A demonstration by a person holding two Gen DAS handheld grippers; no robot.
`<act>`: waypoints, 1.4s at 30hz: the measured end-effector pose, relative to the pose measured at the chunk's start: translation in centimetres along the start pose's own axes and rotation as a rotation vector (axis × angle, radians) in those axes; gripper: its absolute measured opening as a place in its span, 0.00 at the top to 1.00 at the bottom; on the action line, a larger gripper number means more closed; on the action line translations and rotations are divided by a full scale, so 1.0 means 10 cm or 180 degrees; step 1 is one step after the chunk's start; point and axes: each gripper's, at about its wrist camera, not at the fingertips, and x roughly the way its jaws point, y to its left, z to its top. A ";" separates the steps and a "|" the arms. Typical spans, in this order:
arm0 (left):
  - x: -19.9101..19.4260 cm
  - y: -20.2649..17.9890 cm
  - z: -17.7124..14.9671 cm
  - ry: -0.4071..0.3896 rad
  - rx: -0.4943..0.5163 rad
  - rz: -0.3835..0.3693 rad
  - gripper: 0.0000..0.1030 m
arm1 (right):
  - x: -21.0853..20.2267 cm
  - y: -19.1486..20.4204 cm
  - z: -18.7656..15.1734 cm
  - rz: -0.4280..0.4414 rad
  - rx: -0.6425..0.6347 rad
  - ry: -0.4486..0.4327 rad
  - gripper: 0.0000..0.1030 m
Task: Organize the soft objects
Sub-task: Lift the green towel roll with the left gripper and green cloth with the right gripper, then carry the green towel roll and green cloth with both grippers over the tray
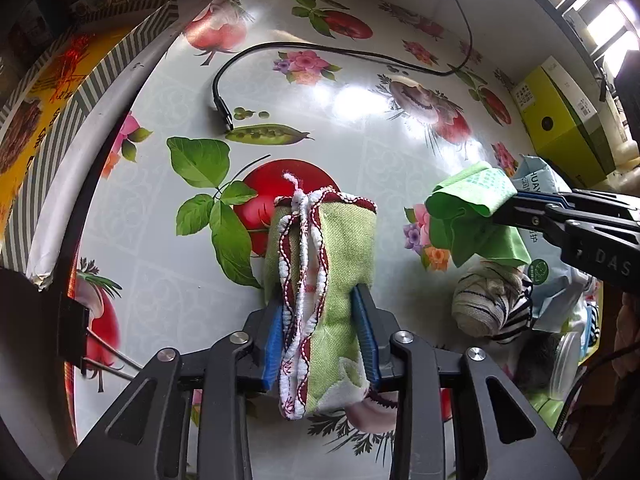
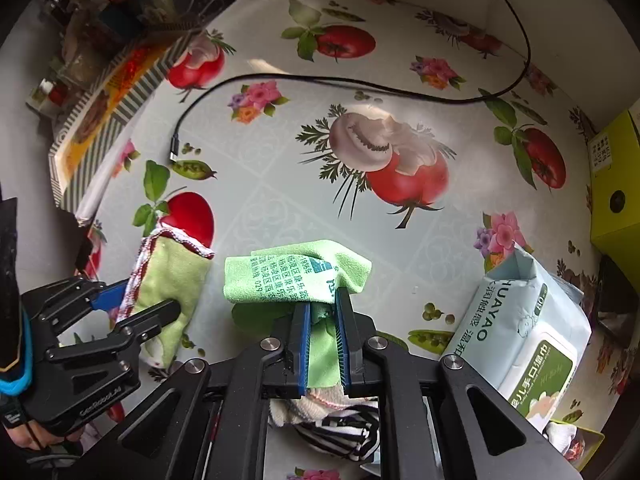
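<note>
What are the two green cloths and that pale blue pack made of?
Trimmed cloth: looks like coarse woven fabric, matte, visible weave, fluffy white and red edging. Printed cloth: thin, smooth, probably microfibre; fine nap, soft folds. Pack: likely soft plastic film, slightly glossy, creased, with a stiffer-looking flip lid.

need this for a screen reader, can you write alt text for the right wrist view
The right gripper is shut on a bright green printed cloth above a fruit-patterned tablecloth. At left, the left gripper holds a pale green towel; a wet wipes pack lies right.
</note>
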 end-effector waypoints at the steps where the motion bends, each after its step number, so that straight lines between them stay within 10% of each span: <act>1: -0.02 0.00 0.00 -0.0001 0.0007 -0.0007 0.75 | -0.08 0.00 -0.03 0.0026 0.0029 -0.0053 0.89; 42: -0.97 -1.31 -0.11 -0.0245 0.0962 -0.0554 0.81 | -1.52 -0.61 -1.57 0.0164 0.1153 -0.0860 0.89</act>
